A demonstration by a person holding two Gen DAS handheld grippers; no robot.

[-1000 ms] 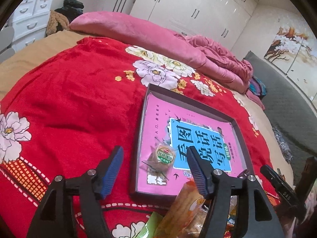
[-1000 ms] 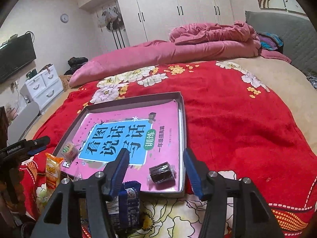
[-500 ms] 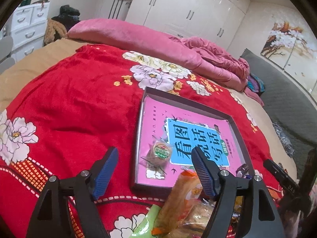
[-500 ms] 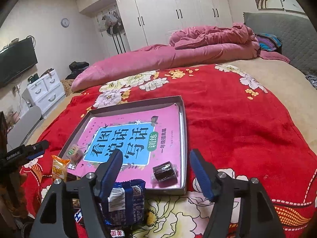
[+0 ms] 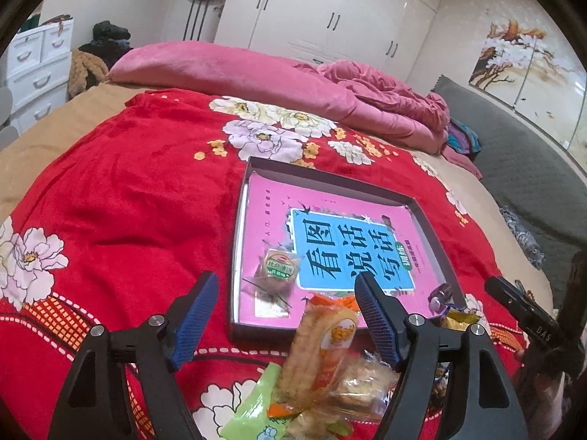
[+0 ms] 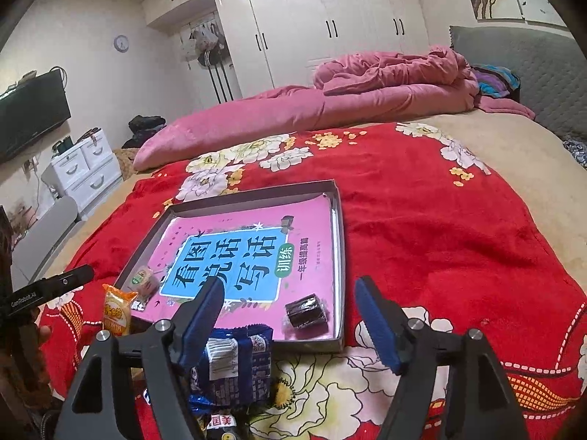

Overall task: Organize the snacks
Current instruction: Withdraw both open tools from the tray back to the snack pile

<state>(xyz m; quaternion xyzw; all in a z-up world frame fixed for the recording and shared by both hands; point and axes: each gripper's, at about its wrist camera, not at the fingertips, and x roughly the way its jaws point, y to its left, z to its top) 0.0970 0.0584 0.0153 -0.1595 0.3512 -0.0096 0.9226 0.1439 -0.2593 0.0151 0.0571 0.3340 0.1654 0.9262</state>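
Right wrist view, blue snack packet (image 6: 234,366) beside left fingers (image 6: 205,311), untouched.

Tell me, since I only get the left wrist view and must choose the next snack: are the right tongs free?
Observer: Yes. The right tongs stand open, having just been opening, with nothing held between them.
Operator: Any snack close to them?
Observer: A blue pack lies on the blanket just below their left finger, outside the tray.
Operator: And that dark thing in the tray's corner?
Observer: A dark roll in clear wrap, lying flat inside the near right corner.
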